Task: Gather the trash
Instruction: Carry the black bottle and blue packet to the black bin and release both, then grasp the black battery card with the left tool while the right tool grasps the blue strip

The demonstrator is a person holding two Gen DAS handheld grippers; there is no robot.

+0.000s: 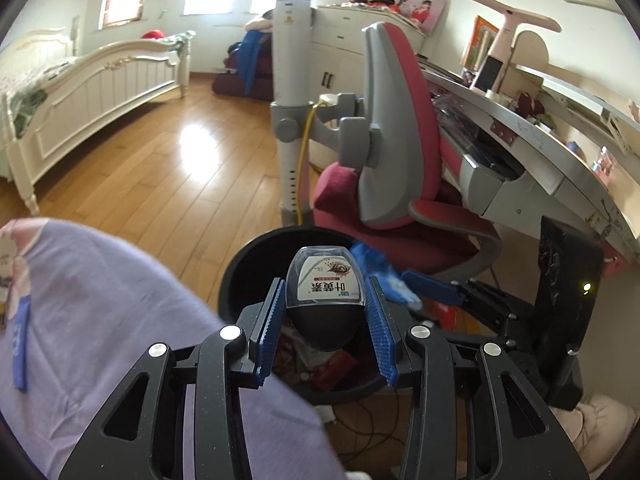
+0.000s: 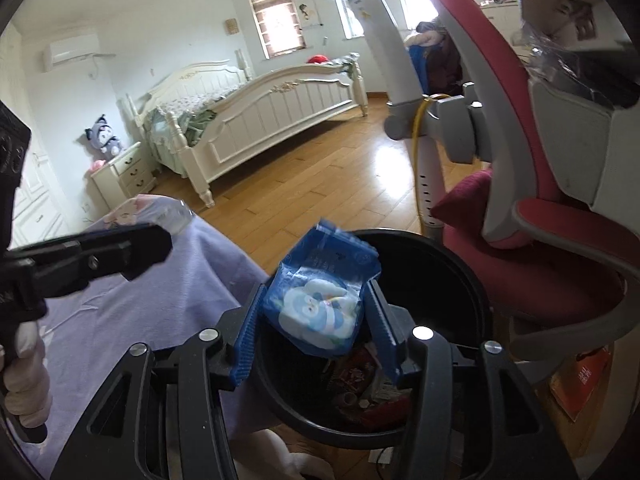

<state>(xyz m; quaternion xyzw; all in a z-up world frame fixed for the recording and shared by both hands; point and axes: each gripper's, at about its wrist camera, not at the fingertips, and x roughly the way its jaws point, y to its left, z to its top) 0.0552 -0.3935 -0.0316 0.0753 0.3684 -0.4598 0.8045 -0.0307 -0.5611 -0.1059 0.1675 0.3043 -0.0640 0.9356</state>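
My left gripper (image 1: 325, 280) is shut on a small dark bottle (image 1: 326, 292) with a white Chinese label, held over the black round trash bin (image 1: 240, 264). My right gripper (image 2: 316, 300) is shut on a blue crumpled wrapper (image 2: 320, 304) with a cartoon print, held over the same bin (image 2: 460, 276). The bin holds red and mixed scraps (image 2: 360, 384). The right gripper (image 1: 432, 286) with its wrapper shows at the right in the left wrist view. The left gripper (image 2: 120, 250) shows at the left in the right wrist view.
A lilac cloth surface (image 1: 100, 320) lies left of the bin. A red and grey desk chair (image 1: 400, 140) stands just behind it, next to a desk (image 1: 540, 148). A white bed (image 2: 260, 112) and wooden floor (image 1: 140, 168) lie beyond. Cables (image 1: 368, 436) run under the bin.
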